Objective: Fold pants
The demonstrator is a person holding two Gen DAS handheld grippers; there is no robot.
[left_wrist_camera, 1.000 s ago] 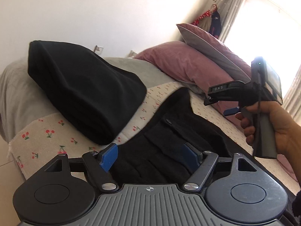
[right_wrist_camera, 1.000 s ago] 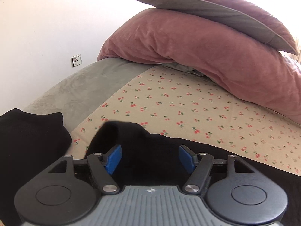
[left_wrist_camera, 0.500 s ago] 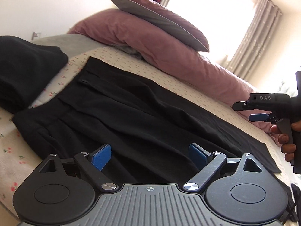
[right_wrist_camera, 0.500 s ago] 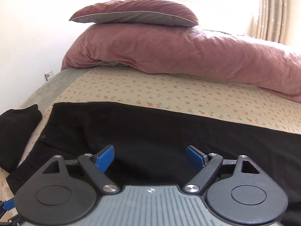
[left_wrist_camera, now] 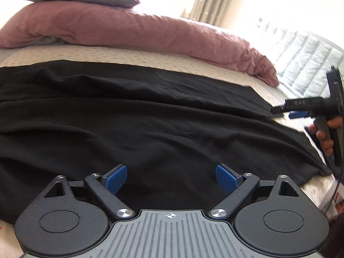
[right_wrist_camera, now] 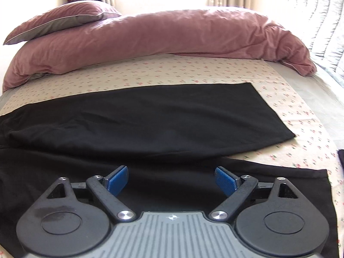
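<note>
Black pants (left_wrist_camera: pixel 150 118) lie spread flat across the bed, legs running to the right. My left gripper (left_wrist_camera: pixel 172 177) hovers over the middle of the pants, open, with nothing between its blue pads. In the right wrist view the two legs (right_wrist_camera: pixel 161 118) part toward their hems; the far hem (right_wrist_camera: pixel 273 116) and near hem (right_wrist_camera: pixel 322 185) both show. My right gripper (right_wrist_camera: pixel 172 178) is above the near leg, its jaws opening with nothing held. From the left wrist view the right gripper (left_wrist_camera: pixel 286 112) shows beside the far leg's end, held by a hand (left_wrist_camera: pixel 326 137).
A long pink duvet roll (right_wrist_camera: pixel 172 36) lies along the far side of the bed, with a pink and grey pillow (right_wrist_camera: pixel 60 19) on its left end. The cherry-print sheet (right_wrist_camera: pixel 193 71) shows around the pants. A pale quilted cover (right_wrist_camera: pixel 326 32) is at the right.
Both grippers swept right, from the waistband end toward the legs and hems, and their jaws stand wider. The folded black pile at the left has dropped out of view.
</note>
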